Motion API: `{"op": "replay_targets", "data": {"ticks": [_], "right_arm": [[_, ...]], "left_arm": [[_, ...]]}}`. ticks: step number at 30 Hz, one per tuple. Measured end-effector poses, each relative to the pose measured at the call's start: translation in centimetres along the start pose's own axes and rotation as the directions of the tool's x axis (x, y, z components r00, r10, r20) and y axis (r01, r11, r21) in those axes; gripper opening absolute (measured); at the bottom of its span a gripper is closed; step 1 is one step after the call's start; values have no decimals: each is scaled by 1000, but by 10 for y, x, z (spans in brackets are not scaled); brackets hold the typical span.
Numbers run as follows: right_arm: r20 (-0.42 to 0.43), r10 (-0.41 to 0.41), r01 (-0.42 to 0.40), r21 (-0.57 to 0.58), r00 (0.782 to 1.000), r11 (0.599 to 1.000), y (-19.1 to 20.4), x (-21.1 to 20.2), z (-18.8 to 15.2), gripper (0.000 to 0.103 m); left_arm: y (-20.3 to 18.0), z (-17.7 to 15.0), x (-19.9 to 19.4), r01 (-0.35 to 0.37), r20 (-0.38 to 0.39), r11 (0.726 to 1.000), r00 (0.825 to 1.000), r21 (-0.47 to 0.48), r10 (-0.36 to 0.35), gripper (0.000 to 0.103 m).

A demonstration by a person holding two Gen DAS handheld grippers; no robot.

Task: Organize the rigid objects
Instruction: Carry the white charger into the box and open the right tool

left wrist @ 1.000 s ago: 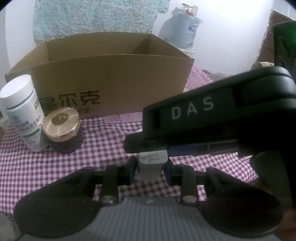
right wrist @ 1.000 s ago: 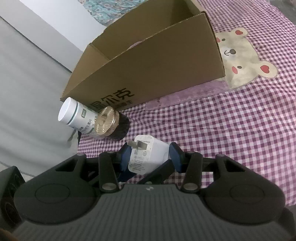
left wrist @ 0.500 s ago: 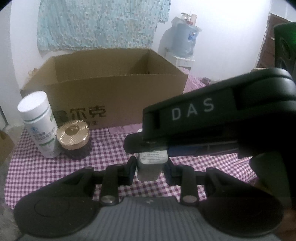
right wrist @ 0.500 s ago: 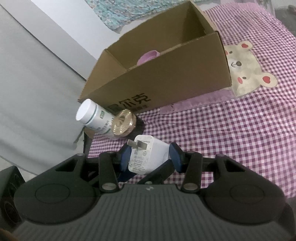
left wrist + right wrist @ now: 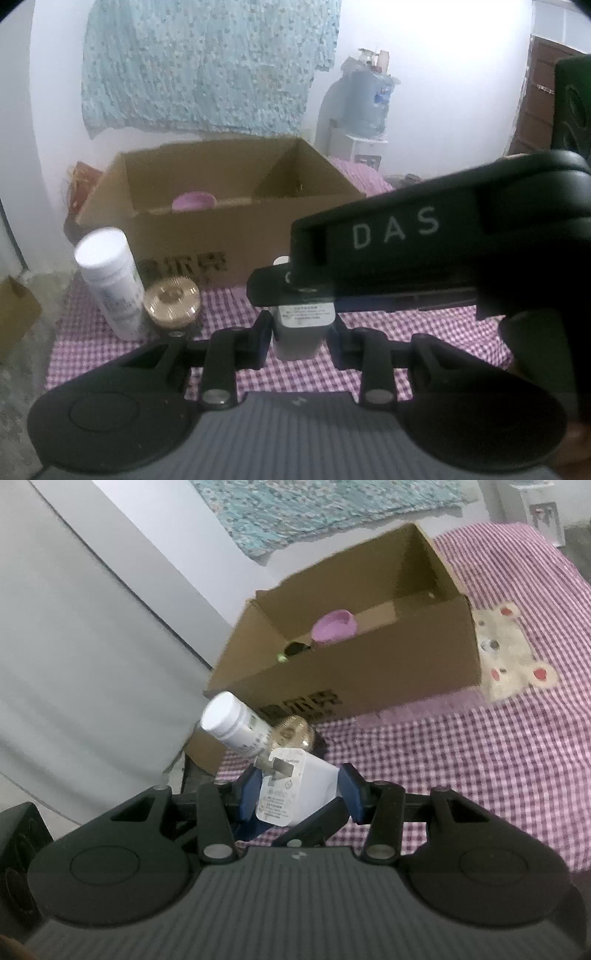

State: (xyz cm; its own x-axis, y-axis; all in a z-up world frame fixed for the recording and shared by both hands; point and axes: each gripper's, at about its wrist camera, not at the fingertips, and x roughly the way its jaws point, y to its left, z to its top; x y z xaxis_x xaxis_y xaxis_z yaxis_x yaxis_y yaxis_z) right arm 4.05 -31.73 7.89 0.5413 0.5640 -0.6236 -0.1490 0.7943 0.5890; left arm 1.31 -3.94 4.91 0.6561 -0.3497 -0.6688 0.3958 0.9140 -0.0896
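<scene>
Right hand-held gripper (image 5: 299,792): blue pads clamped on a white plug-in charger (image 5: 295,788), prong face tilted up toward the camera, long axis roughly along the fingers.

In the left wrist view the same charger (image 5: 301,325) also sits between the left hand-held gripper (image 5: 299,332) fingers; pads look just beside its flanks, but whether they actually squeeze it I cannot tell. The right unit crosses above from the right.

Cardboard box (image 5: 369,672) lies ahead and slightly right of the right gripper, open top, long axis across the view, a purple bowl (image 5: 334,626) already inside. Charger is held above the checked bed cover (image 5: 461,760), short of the box's near wall.

White pill bottle (image 5: 109,282) and gold-lidded jar (image 5: 171,306) stand near-left, before the box.

Judgement: the right gripper is the one carrying; the move is forward and over the near wall.
</scene>
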Motion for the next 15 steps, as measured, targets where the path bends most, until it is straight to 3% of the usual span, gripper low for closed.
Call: {"op": "replay_targets", "data": {"ticks": [10, 15], "right_arm": [[-9, 48, -49, -69, 999, 996, 24, 2, 71, 46], [-16, 13, -15, -112, 1000, 994, 28, 21, 122, 46]], "left_arm": [[6, 70, 12, -33, 36, 999, 999, -11, 33, 32], [2, 116, 42, -38, 21, 998, 999, -45, 39, 32]]}}
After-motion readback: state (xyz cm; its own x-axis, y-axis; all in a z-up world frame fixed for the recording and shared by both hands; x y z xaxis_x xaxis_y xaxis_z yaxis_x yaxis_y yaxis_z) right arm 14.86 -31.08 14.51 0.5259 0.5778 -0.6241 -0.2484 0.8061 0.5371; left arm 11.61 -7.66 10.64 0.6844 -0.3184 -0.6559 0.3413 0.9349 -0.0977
